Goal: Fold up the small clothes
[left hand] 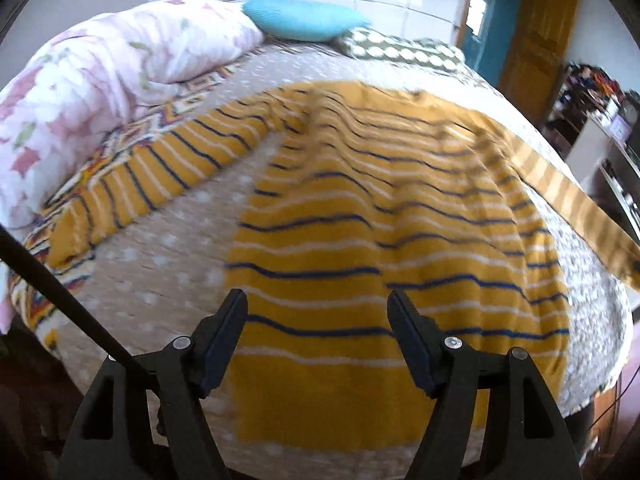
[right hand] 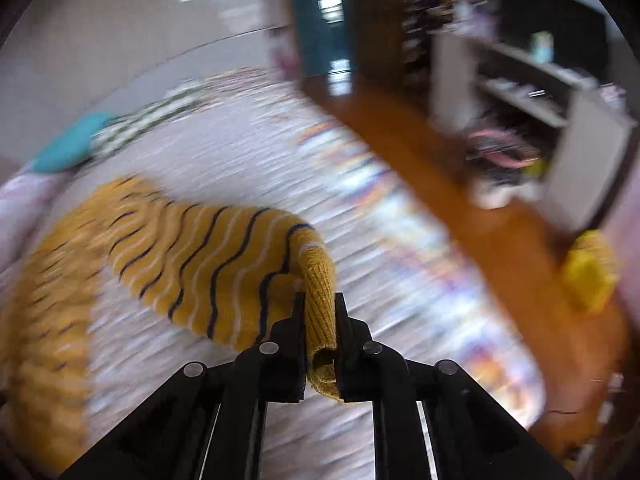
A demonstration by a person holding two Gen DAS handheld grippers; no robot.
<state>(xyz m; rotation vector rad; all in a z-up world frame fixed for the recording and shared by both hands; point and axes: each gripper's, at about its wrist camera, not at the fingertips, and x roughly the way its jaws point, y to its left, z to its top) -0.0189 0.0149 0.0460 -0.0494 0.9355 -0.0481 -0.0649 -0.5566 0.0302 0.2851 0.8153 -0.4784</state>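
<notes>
Sweater (left hand: 360, 240), mustard yellow with navy and white stripes, lies spread on the bed (left hand: 160, 272), front up, its hem nearest the bed's foot. One sleeve (left hand: 160, 176) stretches out flat toward the floral duvet (left hand: 100, 80) bunched at that side of the bed. Blue pillow (left hand: 304, 20) sits beyond the sweater at the head of the bed.

Left gripper (left hand: 316, 312) hangs over the sweater's hem with its fingers (left hand: 224, 332) spread wide; nothing is between them, and contact with the cloth is not evident.

Right gripper (right hand: 320, 320) has its fingers pressed nearly together, pinching the ribbed cuff (right hand: 320, 304) of the other sleeve. That sleeve is lifted off the bed and trails back to the sweater body. Right wrist view is heavily blurred; the shelving beside the bed is indistinct.
</notes>
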